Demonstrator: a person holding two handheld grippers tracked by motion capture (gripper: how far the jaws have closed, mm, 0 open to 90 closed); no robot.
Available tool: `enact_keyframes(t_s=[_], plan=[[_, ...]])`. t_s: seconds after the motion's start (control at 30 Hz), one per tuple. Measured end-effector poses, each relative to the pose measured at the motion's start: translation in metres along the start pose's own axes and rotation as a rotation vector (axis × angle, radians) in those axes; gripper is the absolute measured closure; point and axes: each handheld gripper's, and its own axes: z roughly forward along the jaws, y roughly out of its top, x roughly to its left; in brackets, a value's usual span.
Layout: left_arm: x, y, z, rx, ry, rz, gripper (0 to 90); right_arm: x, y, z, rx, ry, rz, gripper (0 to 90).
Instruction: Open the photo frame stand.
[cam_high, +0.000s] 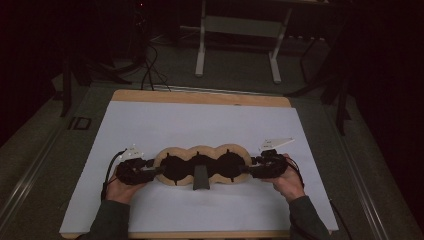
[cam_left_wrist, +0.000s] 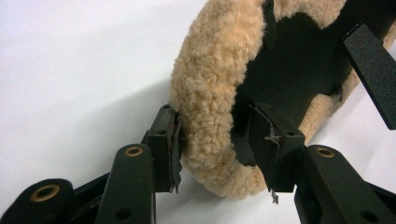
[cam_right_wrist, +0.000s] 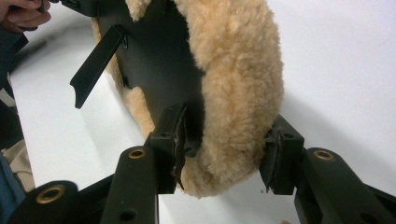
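Observation:
A tan fleece pad (cam_high: 176, 152) with three round lobes and a black inner face lies flat on the white sheet (cam_high: 200, 122), a black strap (cam_high: 200, 178) sticking out of its near side. My left gripper (cam_high: 159, 170) is at its left end. In the left gripper view the fleece rim (cam_left_wrist: 210, 84) sits between the jaws of the gripper (cam_left_wrist: 217, 149); one pad touches the fleece, the other stands a little off over the black face. My right gripper (cam_high: 245, 169) is shut on the right end, both pads of the gripper (cam_right_wrist: 226, 144) pressed into the fleece (cam_right_wrist: 238, 70).
The white sheet covers a wooden table (cam_high: 200, 97) with bare sheet ahead and on both sides of the pad. A white desk frame (cam_high: 239, 27) and cables (cam_high: 150, 70) stand on the dark floor beyond. The other hand (cam_right_wrist: 18, 14) shows far off in the right gripper view.

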Motion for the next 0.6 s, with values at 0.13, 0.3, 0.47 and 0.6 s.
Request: enact_keyframes(t_s=[0.13,0.3,0.47,0.6], plan=[[0.000,0.002,0.000,-0.014,0.011,0.014,56.2,0.000,0.002,-0.001,0.005,-0.015,-0.008,55.5],[-0.004,0.005,0.002,-0.028,0.046,0.043,56.2,0.000,0.003,0.000,0.013,-0.035,-0.003,54.7],[-0.006,0.008,0.005,-0.035,0.070,0.065,56.2,-0.002,0.004,-0.001,0.009,-0.056,-0.011,54.3],[-0.008,0.012,0.007,-0.043,0.086,0.084,56.1,-0.003,0.004,-0.002,0.006,-0.065,-0.012,54.0]])
